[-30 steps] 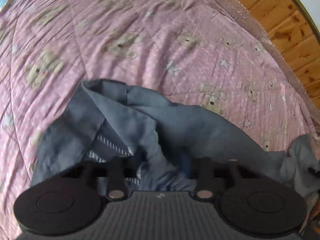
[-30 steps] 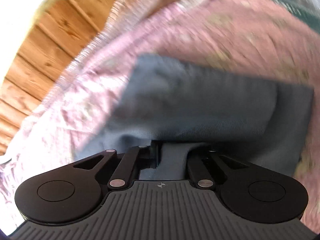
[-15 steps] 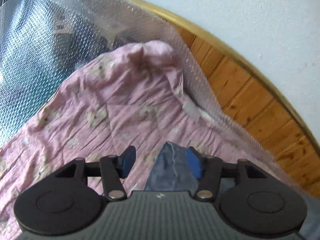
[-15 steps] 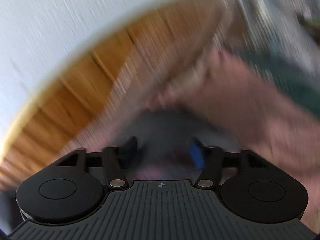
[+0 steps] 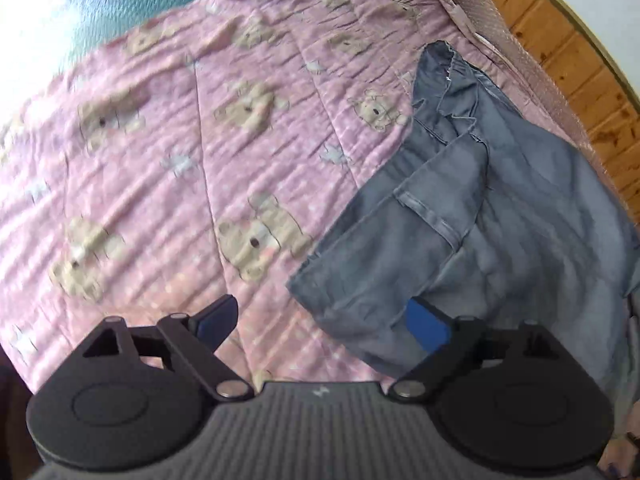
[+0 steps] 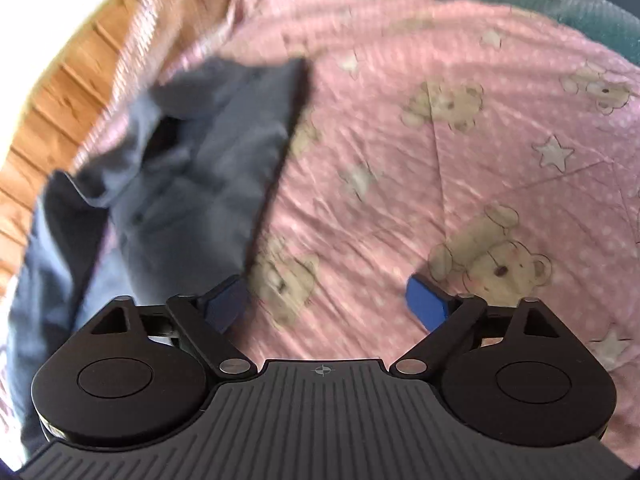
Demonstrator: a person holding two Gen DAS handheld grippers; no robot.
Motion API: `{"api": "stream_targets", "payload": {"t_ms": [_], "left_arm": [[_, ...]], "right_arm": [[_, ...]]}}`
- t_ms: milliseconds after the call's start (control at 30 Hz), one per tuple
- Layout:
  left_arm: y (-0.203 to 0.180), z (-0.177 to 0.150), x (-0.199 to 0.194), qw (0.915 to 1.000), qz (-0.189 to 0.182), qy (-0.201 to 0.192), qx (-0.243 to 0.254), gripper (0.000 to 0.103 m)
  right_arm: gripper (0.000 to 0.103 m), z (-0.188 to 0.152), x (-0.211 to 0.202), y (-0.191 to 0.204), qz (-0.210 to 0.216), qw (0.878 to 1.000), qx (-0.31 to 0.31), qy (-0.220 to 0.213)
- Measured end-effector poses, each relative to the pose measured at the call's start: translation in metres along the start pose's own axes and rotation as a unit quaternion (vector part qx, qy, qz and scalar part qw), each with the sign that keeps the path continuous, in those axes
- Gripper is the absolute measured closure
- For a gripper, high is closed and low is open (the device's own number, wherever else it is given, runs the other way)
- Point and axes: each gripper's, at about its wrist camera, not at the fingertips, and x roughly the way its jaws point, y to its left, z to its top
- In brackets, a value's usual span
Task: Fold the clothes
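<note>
- A crumpled grey-blue garment (image 5: 472,216) lies on a bed, on a pink quilt (image 5: 192,152) printed with teddy bears and stars; in the left wrist view it fills the right side, running from the near edge toward the far right corner.
- The left gripper (image 5: 326,320) hangs over the quilt with its blue-padded fingers (image 5: 428,324) spread wide, gripping nothing; the garment's near hem shows in front of the right-hand finger, though whether the two touch cannot be told.
- The right gripper (image 6: 326,304) is likewise above the bed, its fingers (image 6: 426,304) spread apart and empty over bare quilt (image 6: 460,168).
- From the right wrist view, which is blurred, the garment (image 6: 192,184) sits on the left, bunched into folds, its near part just beside the left-hand finger.
- A wood-panelled wall (image 5: 576,68) runs along the far edge of the bed, just beyond the garment, with a strip of bubble wrap (image 5: 516,44) between quilt and panelling.
- Teal bedding (image 6: 592,20) shows past the quilt's far edge.
</note>
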Motion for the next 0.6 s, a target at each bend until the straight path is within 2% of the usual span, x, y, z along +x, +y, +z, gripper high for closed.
{"api": "stream_targets", "payload": {"t_ms": [33,100,133,200,233,267,300,333,367,400,500,600], "left_arm": [[-0.001,-0.002,0.004,0.9995,-0.023,0.011,-0.017,0.009],[-0.011,-0.004,0.014,0.9985,-0.05,0.004,-0.023,0.008],[-0.019,-0.002,0.02,0.9987,-0.047,0.0,-0.019,0.002],[-0.035,0.002,0.032,0.9995,-0.029,-0.01,-0.007,0.0],[-0.043,0.004,0.039,0.9997,-0.02,-0.016,-0.001,0.0],[-0.049,0.005,0.042,0.9996,-0.015,-0.024,0.008,0.001],[-0.056,0.006,0.041,0.9989,-0.019,-0.037,0.021,0.011],[-0.059,0.009,0.039,0.9985,-0.025,-0.04,0.028,0.049],[-0.06,0.014,0.037,0.9982,-0.032,-0.039,0.033,0.082],[-0.057,0.017,0.031,0.9975,-0.054,-0.04,0.022,0.092],[-0.051,0.026,-0.006,0.9902,-0.117,-0.075,0.011,0.094],[-0.059,0.032,-0.065,0.9754,-0.187,-0.106,0.049,0.095]], "right_arm": [[0.01,-0.001,0.004,0.004,0.014,1.0,0.006,-0.004],[0.011,-0.001,0.016,0.017,0.048,0.999,0.013,0.0],[0.011,-0.001,0.023,0.025,0.066,0.998,0.016,0.005],[0.011,0.0,0.031,0.039,0.098,0.995,0.02,0.009],[0.017,0.002,0.026,0.043,0.106,0.994,0.017,0.002],[0.029,0.004,0.021,0.048,0.114,0.993,0.014,-0.004],[0.07,0.006,0.016,0.052,0.123,0.992,0.012,-0.01],[0.089,0.008,0.011,0.056,0.131,0.991,0.009,-0.016],[0.096,0.01,0.006,0.061,0.139,0.99,0.006,-0.022],[0.097,0.012,0.001,0.065,0.148,0.989,0.003,-0.028],[0.1,0.018,-0.014,0.078,0.173,0.984,-0.005,-0.046],[0.1,0.035,-0.068,0.092,0.179,0.979,-0.027,-0.096]]}}
